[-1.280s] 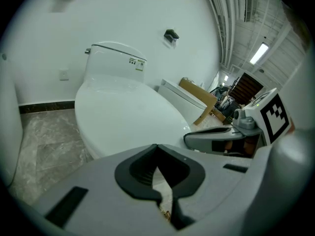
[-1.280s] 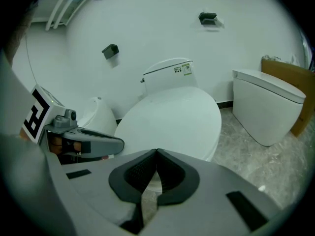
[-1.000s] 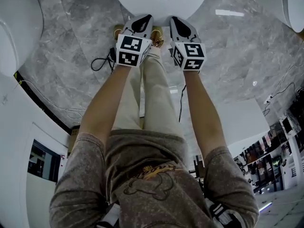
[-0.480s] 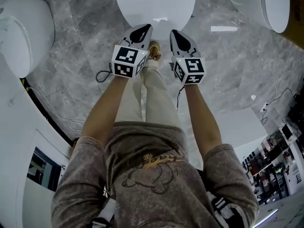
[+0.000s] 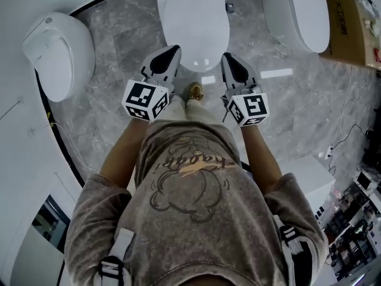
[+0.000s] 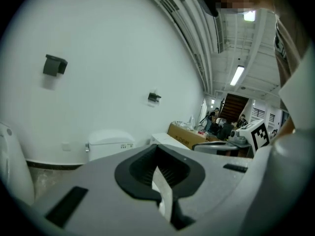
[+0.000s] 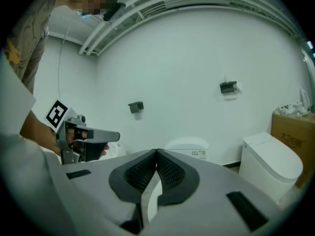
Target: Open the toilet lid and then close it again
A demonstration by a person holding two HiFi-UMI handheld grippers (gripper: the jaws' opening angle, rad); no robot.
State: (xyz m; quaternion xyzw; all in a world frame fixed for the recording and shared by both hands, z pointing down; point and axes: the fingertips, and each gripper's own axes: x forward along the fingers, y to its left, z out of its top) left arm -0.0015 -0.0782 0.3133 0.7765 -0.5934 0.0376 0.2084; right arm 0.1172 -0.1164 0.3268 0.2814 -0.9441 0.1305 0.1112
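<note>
The middle white toilet (image 5: 191, 22) stands against the wall with its lid down and flat. My left gripper (image 5: 171, 51) hangs just off the bowl's front left, and my right gripper (image 5: 230, 58) off its front right. Neither touches the lid. Both point level at the wall. In the left gripper view the left gripper (image 6: 156, 147) has its jaws met at the tips with nothing between them, and the toilet (image 6: 109, 141) sits beyond. The right gripper (image 7: 157, 152) is shut the same way, with the toilet (image 7: 187, 144) behind its tips.
A second toilet (image 5: 59, 52) stands at the left and a third (image 5: 297, 14) at the right, next to a cardboard box (image 5: 351, 19). Cables (image 5: 345, 133) trail over the grey marble floor. The person's shoe (image 5: 195, 91) is right below the bowl's front.
The head view has pulled back, so the whole toilet and its neighbours now show. Both grippers have come away from the lid's front edge and spread slightly apart.
</note>
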